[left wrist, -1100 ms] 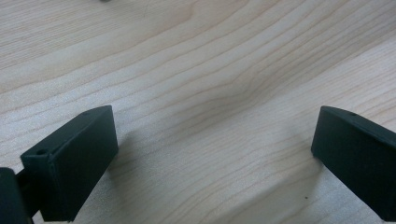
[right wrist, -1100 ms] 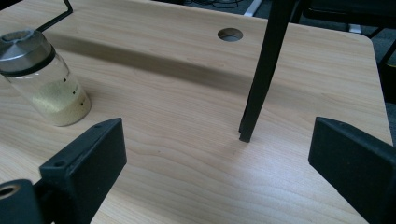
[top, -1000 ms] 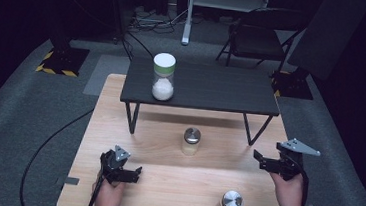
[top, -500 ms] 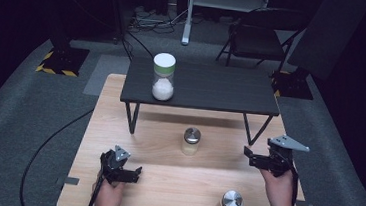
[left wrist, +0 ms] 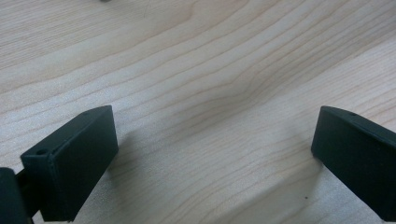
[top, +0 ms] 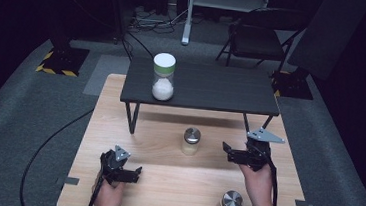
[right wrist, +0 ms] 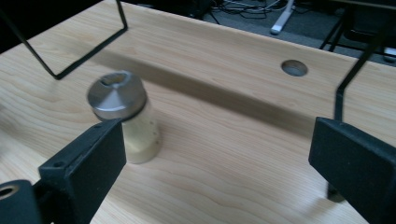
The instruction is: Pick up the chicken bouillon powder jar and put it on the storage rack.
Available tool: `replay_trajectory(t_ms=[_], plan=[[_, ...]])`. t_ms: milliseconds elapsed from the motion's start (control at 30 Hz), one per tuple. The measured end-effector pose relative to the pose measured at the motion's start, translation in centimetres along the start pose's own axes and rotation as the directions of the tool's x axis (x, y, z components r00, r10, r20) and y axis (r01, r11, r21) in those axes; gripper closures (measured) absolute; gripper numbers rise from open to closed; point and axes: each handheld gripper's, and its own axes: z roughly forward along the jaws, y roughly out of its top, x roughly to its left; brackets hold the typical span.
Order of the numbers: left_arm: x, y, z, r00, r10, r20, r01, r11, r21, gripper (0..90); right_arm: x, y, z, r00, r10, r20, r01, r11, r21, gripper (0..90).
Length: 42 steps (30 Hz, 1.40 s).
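My right gripper (top: 228, 153) hovers open over the wooden board (top: 173, 187), its jaws pointing left at a small cream jar with a metal lid (top: 191, 141) a short way off. In the right gripper view that jar (right wrist: 126, 122) stands upright just beyond the left jaw, and nothing sits between the jaws (right wrist: 219, 140). My left gripper (top: 134, 173) rests low at the board's front left, open. Its view has bare wood between the wide-apart jaws (left wrist: 215, 130). A second metal-lidded jar (top: 231, 203) stands near the front edge, beside the right forearm.
A low black table (top: 212, 88) spans the back of the board on thin wire legs (right wrist: 88, 46). On it stands a tall jar (top: 163, 76) with a white lid and white powder. The board has a round hole (right wrist: 294, 68). A cable (top: 46, 146) trails across the grey carpet at left.
My right gripper has moved left and slightly up, closer to the middle jar, with its jaws still open. The left gripper has stayed put.
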Motion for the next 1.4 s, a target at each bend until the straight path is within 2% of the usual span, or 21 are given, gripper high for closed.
replay_trajectory(t_ms=[700, 933, 1400], plan=[[0.0, 0.0, 0.0, 1.0, 0.001, 0.0, -0.001, 1.0, 0.0, 0.4, 3.8, 2.7, 2.8, 0.9979, -0.045, -0.047, 0.045, 0.999, 0.001, 3.7], [0.0, 0.0, 0.0, 1.0, 0.001, 0.0, -0.001, 1.0, 0.001, 0.4, 4.6, 3.3, 3.6, 0.9971, -0.055, -0.052, 0.055, 0.998, 0.001, 3.4], [0.0, 0.0, 0.0, 1.0, -0.001, 0.0, 0.001, 1.0, 0.002, 0.4, 5.0, 3.6, 6.1, 0.9952, -0.042, -0.089, 0.044, 0.999, 0.017, 2.4]])
